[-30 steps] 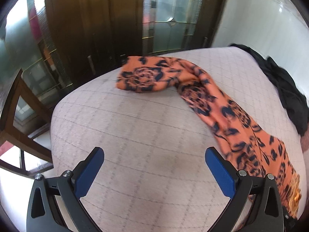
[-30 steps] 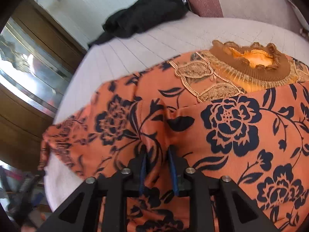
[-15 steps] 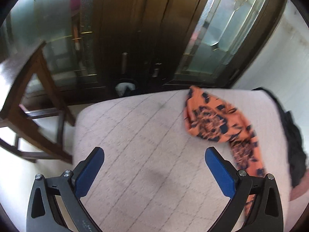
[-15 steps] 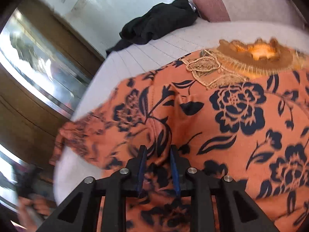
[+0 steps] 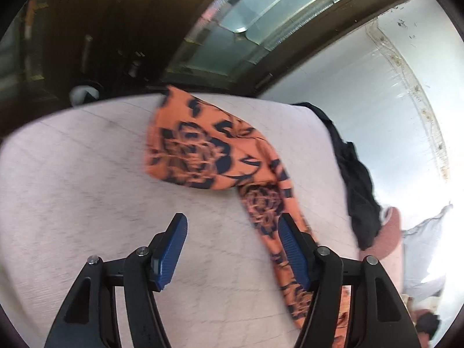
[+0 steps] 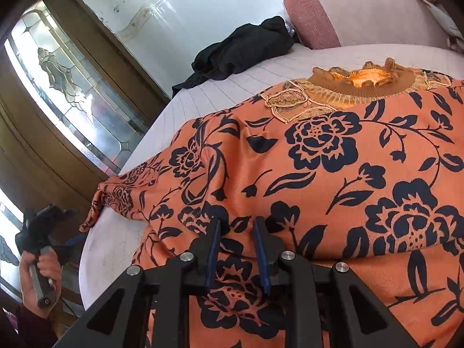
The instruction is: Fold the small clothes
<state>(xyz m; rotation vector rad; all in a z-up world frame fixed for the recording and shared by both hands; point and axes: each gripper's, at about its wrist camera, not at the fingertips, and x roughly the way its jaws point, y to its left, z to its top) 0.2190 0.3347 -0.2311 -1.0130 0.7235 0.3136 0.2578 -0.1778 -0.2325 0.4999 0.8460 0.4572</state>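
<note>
An orange garment with dark blue flowers (image 6: 319, 174) lies spread on the bed, its ruffled brown collar (image 6: 362, 84) at the far side. My right gripper (image 6: 237, 226) is shut on a raised fold of the fabric near its front edge. One sleeve (image 5: 197, 150) stretches across the quilted sheet toward the bed's far edge. My left gripper (image 5: 232, 221) hovers over the sheet with its jaws closing; the sleeve runs just beside and behind the right finger (image 5: 290, 240), and the pads press on nothing. A hand (image 6: 37, 269) holds that left gripper (image 6: 49, 223) at the bed's corner.
A crumpled black garment (image 6: 243, 49) lies by the wall, also seen as a dark heap (image 5: 356, 179). A pink pillow (image 6: 310, 14) rests at the head of the bed (image 5: 72, 174). A dark wooden cabinet with glass doors (image 5: 261, 14) stands beyond the bed's edge.
The left gripper's view swung toward the sleeve, which now lies closer, and its jaws narrowed. The right gripper kept its pinch and shifted with the fabric.
</note>
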